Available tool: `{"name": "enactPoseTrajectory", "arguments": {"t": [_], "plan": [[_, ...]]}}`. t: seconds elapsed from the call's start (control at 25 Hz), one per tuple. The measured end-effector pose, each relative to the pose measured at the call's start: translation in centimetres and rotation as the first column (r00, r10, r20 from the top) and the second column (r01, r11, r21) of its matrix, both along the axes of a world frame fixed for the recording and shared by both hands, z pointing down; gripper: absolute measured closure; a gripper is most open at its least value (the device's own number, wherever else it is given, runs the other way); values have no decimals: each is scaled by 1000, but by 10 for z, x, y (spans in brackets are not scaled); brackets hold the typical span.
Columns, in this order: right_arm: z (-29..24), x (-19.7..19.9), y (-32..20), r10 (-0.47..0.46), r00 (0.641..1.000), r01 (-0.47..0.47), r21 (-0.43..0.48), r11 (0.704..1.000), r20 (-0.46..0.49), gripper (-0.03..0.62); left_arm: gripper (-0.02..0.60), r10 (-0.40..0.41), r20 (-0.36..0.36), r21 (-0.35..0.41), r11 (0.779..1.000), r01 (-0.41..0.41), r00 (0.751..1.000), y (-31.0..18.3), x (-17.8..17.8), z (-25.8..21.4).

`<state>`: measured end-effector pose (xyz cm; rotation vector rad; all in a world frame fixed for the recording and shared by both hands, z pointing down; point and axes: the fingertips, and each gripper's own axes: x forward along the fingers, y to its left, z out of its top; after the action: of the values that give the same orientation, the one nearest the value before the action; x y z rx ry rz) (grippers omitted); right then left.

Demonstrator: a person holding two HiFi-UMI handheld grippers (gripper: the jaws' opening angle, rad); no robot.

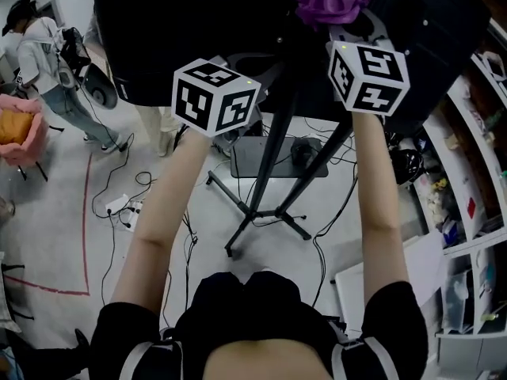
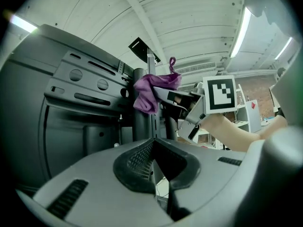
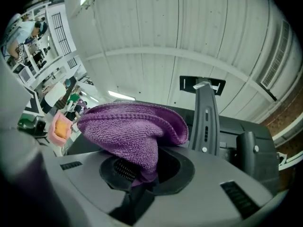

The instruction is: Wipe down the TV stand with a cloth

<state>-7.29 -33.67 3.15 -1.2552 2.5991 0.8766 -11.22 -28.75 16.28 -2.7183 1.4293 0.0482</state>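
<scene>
- Black TV panel (image 1: pixel 198 22): fills the top of the head view; its grey back, with slots and round knobs, shows in the left gripper view.
- TV stand (image 1: pixel 269 188): a dark upright column on splayed legs that rest on a pale floor (image 1: pixel 372 244) crossed by cables.
- Left gripper (image 2: pixel 154 141): raised near the panel's back, with its jaws closed together and nothing between them.
- Right gripper (image 3: pixel 144 167): raised beside the left one, with its jaws clamped on the cloth.
- Purple cloth (image 3: pixel 132 126): a bunched fold bulging above the right gripper's jaws. In the left gripper view it sits against the stand's column, high up by the panel's back; contact cannot be confirmed.
</scene>
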Motion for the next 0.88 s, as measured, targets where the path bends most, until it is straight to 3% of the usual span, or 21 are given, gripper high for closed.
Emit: {"name": "enactPoseTrajectory", "arguments": {"t": [0.32, 0.48, 0.88], "plan": [[50, -3, 8, 42, 999, -42, -74, 996, -5, 525, 575, 34, -15, -29, 999, -35, 999, 15, -1, 24], [87, -3, 9, 47, 997, -57, -160, 985, -64, 525, 575, 44, -18, -48, 998, -45, 999, 23, 5, 36], [181, 4, 6, 59, 995, -78, -272, 959, -80, 525, 575, -4, -55, -119, 993, -3, 998, 30, 13, 79]]}}
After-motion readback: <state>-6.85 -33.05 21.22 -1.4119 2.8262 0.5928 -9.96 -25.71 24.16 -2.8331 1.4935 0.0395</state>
